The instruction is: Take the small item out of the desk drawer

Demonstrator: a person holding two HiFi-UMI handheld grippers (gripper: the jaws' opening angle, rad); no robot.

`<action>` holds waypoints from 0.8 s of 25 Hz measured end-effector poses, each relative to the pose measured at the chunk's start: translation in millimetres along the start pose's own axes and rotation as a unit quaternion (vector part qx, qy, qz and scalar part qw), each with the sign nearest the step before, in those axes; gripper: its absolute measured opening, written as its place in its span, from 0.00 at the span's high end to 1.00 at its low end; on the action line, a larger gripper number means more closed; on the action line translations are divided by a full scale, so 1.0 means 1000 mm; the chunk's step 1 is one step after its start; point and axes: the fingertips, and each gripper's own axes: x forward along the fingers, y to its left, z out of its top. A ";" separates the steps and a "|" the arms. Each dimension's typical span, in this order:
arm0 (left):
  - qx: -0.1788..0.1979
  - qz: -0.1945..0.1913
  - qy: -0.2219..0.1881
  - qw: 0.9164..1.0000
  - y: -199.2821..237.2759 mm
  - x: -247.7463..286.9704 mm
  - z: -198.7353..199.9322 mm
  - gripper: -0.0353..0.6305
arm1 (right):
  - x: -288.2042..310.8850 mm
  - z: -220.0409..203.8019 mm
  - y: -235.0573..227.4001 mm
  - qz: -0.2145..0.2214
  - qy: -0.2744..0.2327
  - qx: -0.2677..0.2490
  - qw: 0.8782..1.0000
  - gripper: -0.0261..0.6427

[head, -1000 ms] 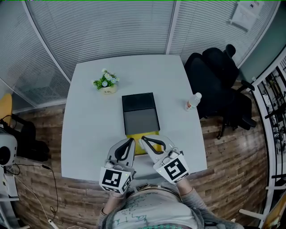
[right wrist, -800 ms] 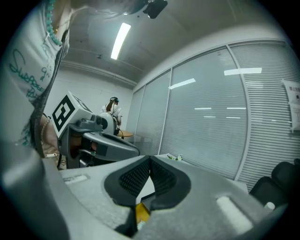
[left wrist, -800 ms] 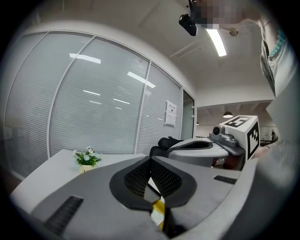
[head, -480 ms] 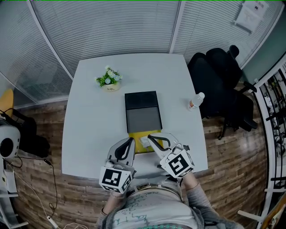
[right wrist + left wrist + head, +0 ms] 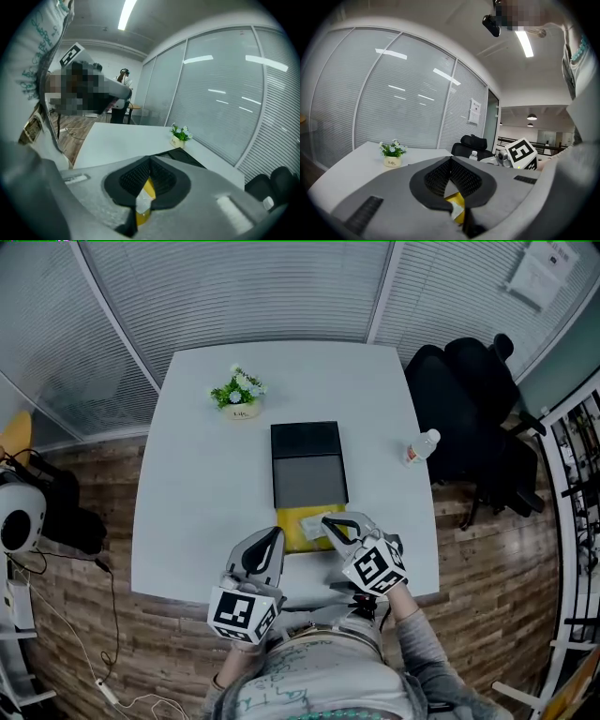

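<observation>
The yellow drawer (image 5: 292, 532) of the black desk unit (image 5: 307, 465) is seen drawn out toward the person, so the opening step is judged done. The small item (image 5: 312, 520), a pale packet, is found lying inside that drawer, not yet lifted out. The right gripper (image 5: 326, 520) is held low over the drawer just beside the packet, its jaws pressed together with nothing clamped between them, as far as can be made out; contact with the packet cannot be told. The left gripper (image 5: 277, 534) is held at the drawer's near left edge, its jaws likewise closed and empty. The grasp and the lift are judged to be left. The unit is set on a white table (image 5: 187, 493), shared with a small potted plant (image 5: 240, 395) and a bottle (image 5: 421, 446). Slatted glass partitions, a black chair (image 5: 469, 395) and a wood-plank floor (image 5: 487, 540) are seen around it.
</observation>
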 end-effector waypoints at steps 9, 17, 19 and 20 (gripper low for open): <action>-0.014 0.030 0.008 0.999 0.020 -0.017 -0.012 0.95 | 0.045 -0.054 0.016 0.060 0.080 -0.008 0.995 0.96; -0.027 0.041 0.014 0.999 0.030 -0.025 -0.018 0.95 | 0.071 -0.076 0.030 0.096 0.120 -0.011 0.988 0.96; -0.030 0.042 0.016 0.999 0.030 -0.026 -0.021 0.95 | 0.076 -0.083 0.033 0.103 0.132 -0.016 0.986 0.96; -0.032 0.043 0.017 0.998 0.031 -0.027 -0.022 0.95 | 0.079 -0.087 0.035 0.107 0.139 -0.019 0.984 0.96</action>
